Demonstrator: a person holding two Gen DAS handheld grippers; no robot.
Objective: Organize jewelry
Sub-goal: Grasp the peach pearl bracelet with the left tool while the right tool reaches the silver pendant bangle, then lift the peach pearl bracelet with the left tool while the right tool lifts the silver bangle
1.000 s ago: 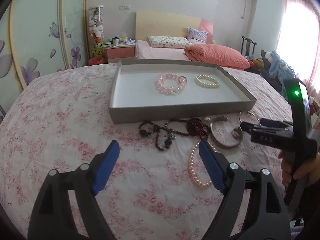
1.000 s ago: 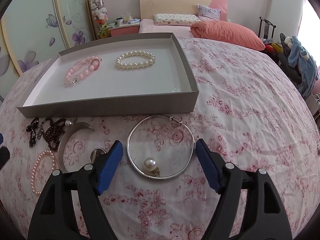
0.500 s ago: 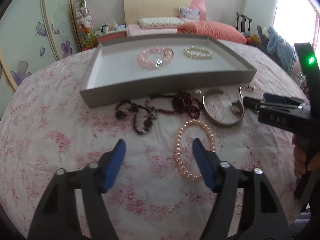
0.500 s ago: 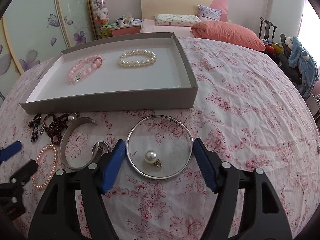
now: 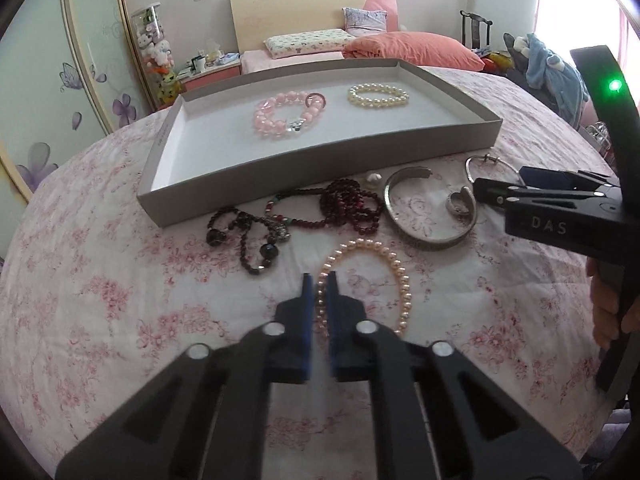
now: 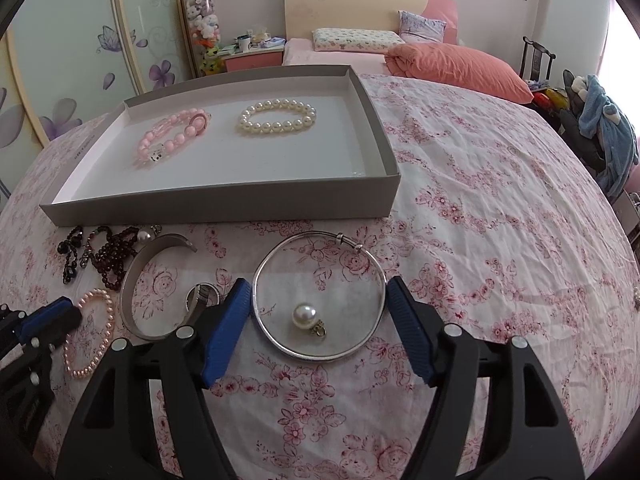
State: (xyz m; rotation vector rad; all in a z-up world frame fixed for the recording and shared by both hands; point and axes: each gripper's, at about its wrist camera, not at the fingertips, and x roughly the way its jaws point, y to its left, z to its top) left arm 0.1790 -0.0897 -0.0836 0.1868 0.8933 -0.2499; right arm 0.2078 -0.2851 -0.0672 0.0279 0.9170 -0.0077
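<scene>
A grey tray (image 5: 320, 168) (image 6: 224, 204) holds a pink bead bracelet (image 5: 286, 116) (image 6: 172, 136) and a white pearl bracelet (image 5: 378, 96) (image 6: 278, 116). In front of it lie dark bead necklaces (image 5: 304, 216) (image 6: 96, 252), a silver cuff (image 5: 430, 212) (image 6: 136, 284), a thin silver bangle (image 6: 320, 296) with a loose pearl pendant (image 6: 306, 316) inside, and a peach pearl bracelet (image 5: 372, 280) (image 6: 90, 332). My left gripper (image 5: 319, 280) is shut on the peach pearl bracelet's near-left side. My right gripper (image 6: 318, 308) is open around the silver bangle.
The jewelry lies on a pink floral tablecloth (image 6: 480, 240). A small ring (image 5: 458, 202) (image 6: 202, 294) lies by the cuff. A bed with an orange duvet (image 6: 452, 68), a nightstand and a wardrobe stand behind the table.
My left gripper has moved forward and right, and its jaws have shut on the peach pearl bracelet. My right gripper has barely moved and stays open around the bangle.
</scene>
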